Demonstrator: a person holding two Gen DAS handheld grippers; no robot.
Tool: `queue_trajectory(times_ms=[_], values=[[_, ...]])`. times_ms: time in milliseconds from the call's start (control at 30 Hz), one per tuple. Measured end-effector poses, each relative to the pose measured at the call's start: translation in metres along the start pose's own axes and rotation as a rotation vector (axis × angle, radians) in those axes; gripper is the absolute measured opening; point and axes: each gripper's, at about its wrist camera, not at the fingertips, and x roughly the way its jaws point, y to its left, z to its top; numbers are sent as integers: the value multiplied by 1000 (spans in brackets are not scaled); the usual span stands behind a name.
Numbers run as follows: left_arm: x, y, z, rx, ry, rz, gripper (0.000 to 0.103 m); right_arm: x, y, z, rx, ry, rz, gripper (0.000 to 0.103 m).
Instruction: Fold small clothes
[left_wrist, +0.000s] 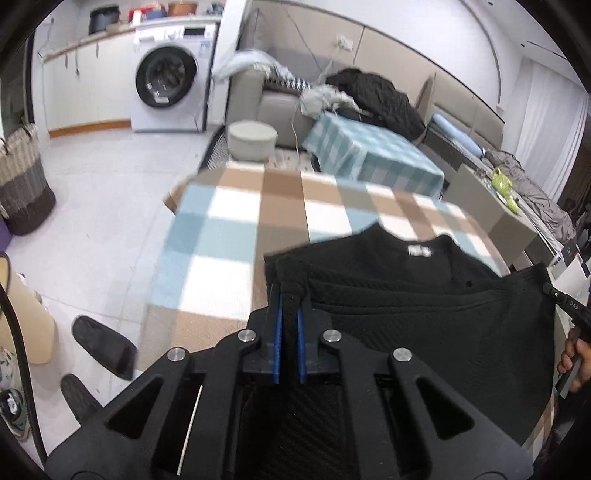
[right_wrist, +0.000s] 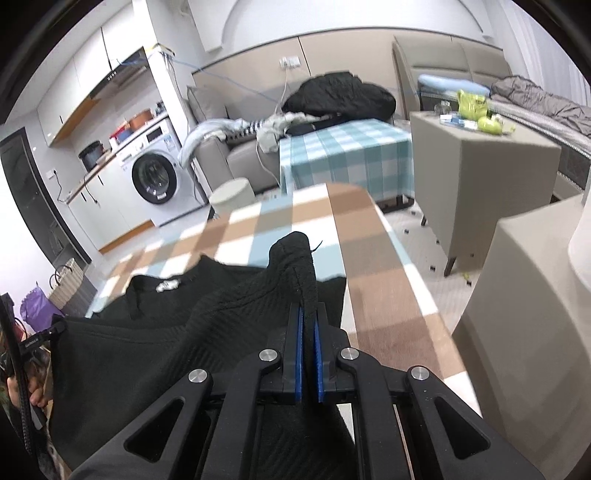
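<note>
Left gripper (left_wrist: 290, 295): fingers clamped on one corner of the black garment (left_wrist: 424, 314).
Right gripper (right_wrist: 308, 317): fingers clamped on another corner.
Garment: held stretched above the checked surface (left_wrist: 229, 221), near its front edge.

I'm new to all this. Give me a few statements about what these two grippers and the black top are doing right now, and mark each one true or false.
1. Both grippers are clamped on the black top. True: the left gripper and the right gripper each pinch a fold of it.
2. The top lies over a checked tablecloth. True.
3. The top's neck label is hidden. False: the white label shows at the collar.
4. The washing machine has its door wide open. False: the round door is closed.
5. The right gripper holds a green apple. False: it holds only black fabric.
</note>
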Motion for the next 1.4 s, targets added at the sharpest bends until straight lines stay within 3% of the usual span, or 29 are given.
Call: queue_trajectory(times_ms=[200, 433, 633, 733, 800, 833, 867, 900, 1000, 1200, 1300, 1400], values=[[-33, 5, 17, -18, -67, 6, 4, -20, 10, 17, 8, -65, 17, 4], [-44, 10, 40, -29, -109, 16, 4, -14, 13, 39, 72, -91, 6, 4], [-30, 8, 59, -38, -121, 32, 4, -2, 22, 61, 100, -113, -5, 4], [-4, 8, 62, -54, -81, 64, 4, 19, 18, 63, 134, -88, -55, 5], [16, 10, 55, -72, -12, 104, 6, 34, 12, 59, 171, -25, -77, 20], [23, 9, 52, -67, 8, 106, 11, 39, 10, 55, 180, 7, -92, 26], [28, 9, 46, -60, 27, 97, 15, 40, 8, 52, 180, 15, -95, 40], [31, 10, 40, -56, 37, 94, 25, 40, 7, 48, 177, 14, -92, 45], [31, 12, 24, -45, 46, 115, 49, 39, 4, 38, 154, 54, -88, 45], [17, 17, -25, -37, 121, 98, 57, 32, -7, -3, 104, 188, -53, 53], [11, 18, -58, -37, 195, 85, 57, 21, -12, -34, 64, 241, -48, 59], [8, 13, -81, -25, 235, 76, 57, 18, -17, -61, 42, 292, -14, 60]])
